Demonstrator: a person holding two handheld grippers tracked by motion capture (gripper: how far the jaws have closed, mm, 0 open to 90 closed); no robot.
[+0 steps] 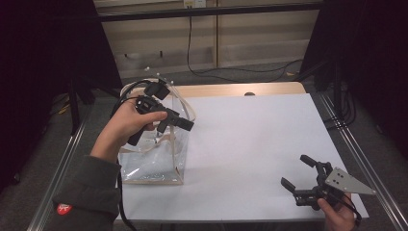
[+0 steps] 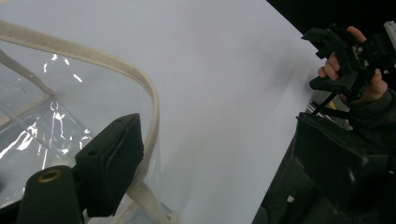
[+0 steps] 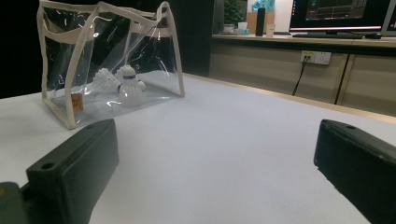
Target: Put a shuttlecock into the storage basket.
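Listing what lies before you on the white table:

Item one: a clear plastic bag with cream trim, standing upright near the table's left edge in the high view. Its cream handle arches over the open top. In the right gripper view two white shuttlecocks sit on the bag's floor, touching each other, beside a small orange tag on the bottom trim.

Item two: your left tongs, held in your left hand over the bag's open top and pointing toward the right of the high view. The jaws stand wide; in the left gripper view one jaw lies just beside the cream handle, and nothing is pinched between them.

Item three: your right tongs, held in your right hand low over the table's near right corner, well apart from the bag. The jaws stand wide and hold nothing; bare table shows between them in the right gripper view. A grey three-cornered plate sits on top of this gripper.
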